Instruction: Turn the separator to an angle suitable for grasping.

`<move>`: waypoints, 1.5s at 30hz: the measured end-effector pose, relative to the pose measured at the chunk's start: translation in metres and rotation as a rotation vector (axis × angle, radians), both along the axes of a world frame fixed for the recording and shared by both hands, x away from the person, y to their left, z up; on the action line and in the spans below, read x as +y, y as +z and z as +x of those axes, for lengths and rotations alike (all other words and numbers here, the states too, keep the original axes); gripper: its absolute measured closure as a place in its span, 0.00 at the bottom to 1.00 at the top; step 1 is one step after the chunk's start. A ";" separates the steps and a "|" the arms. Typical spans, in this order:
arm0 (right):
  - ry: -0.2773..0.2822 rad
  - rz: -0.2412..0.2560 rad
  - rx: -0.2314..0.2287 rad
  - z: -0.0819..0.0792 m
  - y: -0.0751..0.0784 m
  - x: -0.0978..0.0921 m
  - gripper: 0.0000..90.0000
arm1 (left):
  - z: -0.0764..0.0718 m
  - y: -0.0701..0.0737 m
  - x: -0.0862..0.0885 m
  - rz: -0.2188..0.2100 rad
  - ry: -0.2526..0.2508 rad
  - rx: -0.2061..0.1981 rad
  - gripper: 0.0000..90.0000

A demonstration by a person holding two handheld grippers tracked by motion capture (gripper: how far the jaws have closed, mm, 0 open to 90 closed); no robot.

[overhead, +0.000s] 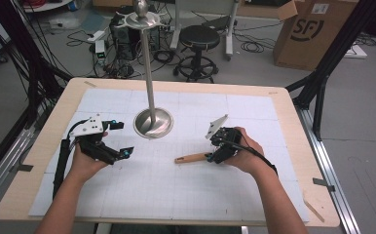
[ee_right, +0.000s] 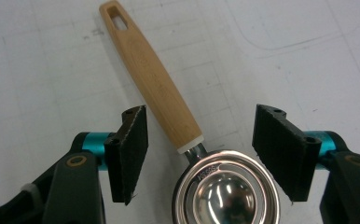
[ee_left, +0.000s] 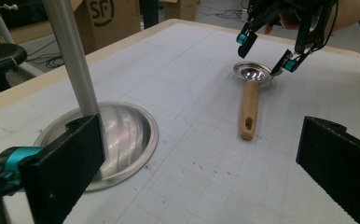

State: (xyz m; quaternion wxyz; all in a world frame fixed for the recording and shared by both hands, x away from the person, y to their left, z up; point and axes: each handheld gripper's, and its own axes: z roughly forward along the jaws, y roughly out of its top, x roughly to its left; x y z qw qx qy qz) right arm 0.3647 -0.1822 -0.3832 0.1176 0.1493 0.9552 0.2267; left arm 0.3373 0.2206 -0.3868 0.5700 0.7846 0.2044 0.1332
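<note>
Wood and steel make up the one scoop [ee_right: 178, 140] on the mat: a pale wooden handle [overhead: 192, 158] with a slot at its far end, and a round shiny bowl [ee_left: 253, 72] at the near end. It lies flat on the white gridded mat [overhead: 176, 190], right of centre, handle pointing toward my left side. My right gripper [overhead: 220, 146] hangs just over the bowl with its two jaws spread wide, one on each side of the neck where wood meets metal; in the right gripper view neither pad touches it. My left gripper [overhead: 120, 139] is well apart from the scoop, jaws likewise spread and holding nothing, near the one metal stand [overhead: 152, 123], whose dished round base sits on the mat with a tall thin pole rising from it. Between the stand's base and the handle's tip the mat is bare, and bare mat runs forward of the scoop toward me. One wooden table [overhead: 293, 122] carries the mat, its tan border showing on all sides. Beyond it stand one black stool [overhead: 198, 39] and one cardboard box [overhead: 312, 29] on the floor.
</note>
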 end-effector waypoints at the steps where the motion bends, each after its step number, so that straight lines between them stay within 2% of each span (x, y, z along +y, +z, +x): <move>1: 0.005 -0.027 0.004 0.001 -0.002 0.002 0.39 | 0.000 0.000 0.000 -0.002 0.001 0.001 0.02; 11: 0.058 -0.158 0.020 0.004 -0.019 0.020 0.43 | 0.000 0.001 0.000 -0.004 0.000 -0.002 0.02; 14: 0.075 -0.179 0.027 0.006 -0.024 0.023 0.46 | 0.000 0.000 0.000 0.000 -0.001 -0.001 0.02; 16: 0.066 -0.210 0.027 0.008 -0.027 0.023 0.48 | 0.001 -0.001 -0.001 0.005 -0.001 0.003 0.02; 19: 0.054 -0.186 0.055 0.012 -0.028 0.020 0.49 | 0.000 0.000 0.000 -0.001 -0.001 -0.004 0.02; 21: 0.050 -0.179 0.080 0.013 -0.028 0.019 0.55 | 0.001 0.000 0.000 -0.004 -0.001 -0.001 0.02; 27: 0.044 -0.180 0.102 0.012 -0.028 0.020 0.65 | -0.001 0.001 0.000 -0.001 -0.004 -0.005 0.02; 42: 0.015 -0.174 0.134 0.011 -0.027 0.019 0.71 | 0.000 0.000 -0.001 0.000 -0.002 -0.005 0.02; 45: 0.011 -0.182 0.139 0.009 -0.026 0.020 0.71 | 0.001 -0.002 -0.001 0.005 -0.003 0.007 0.02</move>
